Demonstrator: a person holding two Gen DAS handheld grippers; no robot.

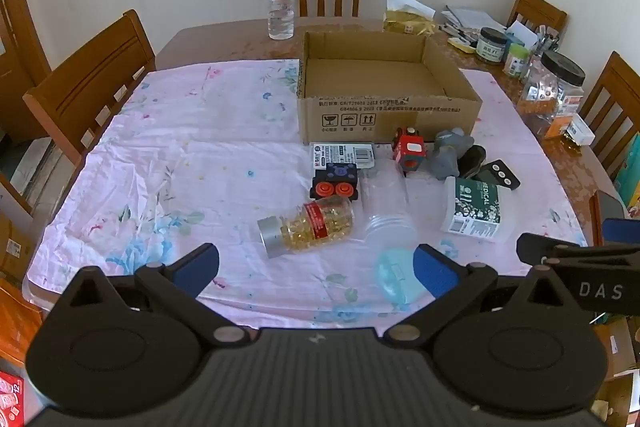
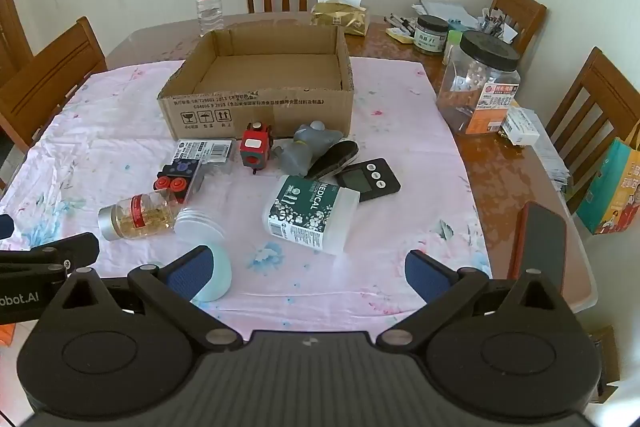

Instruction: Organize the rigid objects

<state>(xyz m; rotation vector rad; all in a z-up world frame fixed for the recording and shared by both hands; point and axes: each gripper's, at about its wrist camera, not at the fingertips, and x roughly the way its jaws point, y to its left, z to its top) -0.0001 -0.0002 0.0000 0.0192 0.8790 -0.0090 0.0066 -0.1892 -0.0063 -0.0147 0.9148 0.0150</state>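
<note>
Wooden chairs ring a tabletop (image 2: 496,163) spread with a pale floral cloth (image 2: 120,115), against a plain cream wall. On the cloth sits an open cardboard box (image 2: 256,107), nothing visible inside it. Just in front of the box lies a cluster of items: a white tub labelled MEDICAL (image 2: 310,213) on its side, a clear plastic jar (image 1: 386,203) lying down with its mouth toward the camera, a bottle of yellow capsules (image 1: 310,227) on its side with a silver cap, a grey figure (image 2: 306,147), a red toy block (image 2: 254,149), a dark toy with two red buttons (image 1: 334,181), a flat barcoded packet (image 1: 344,155) and a small black device with three round buttons (image 2: 370,179). A light blue lid (image 1: 394,277) lies nearest, beside the jar. Both grippers hover low over the near edge, apart from every item: left gripper (image 1: 316,265) spread wide and holding nothing, right gripper (image 2: 308,269) likewise spread and unloaded.
</note>
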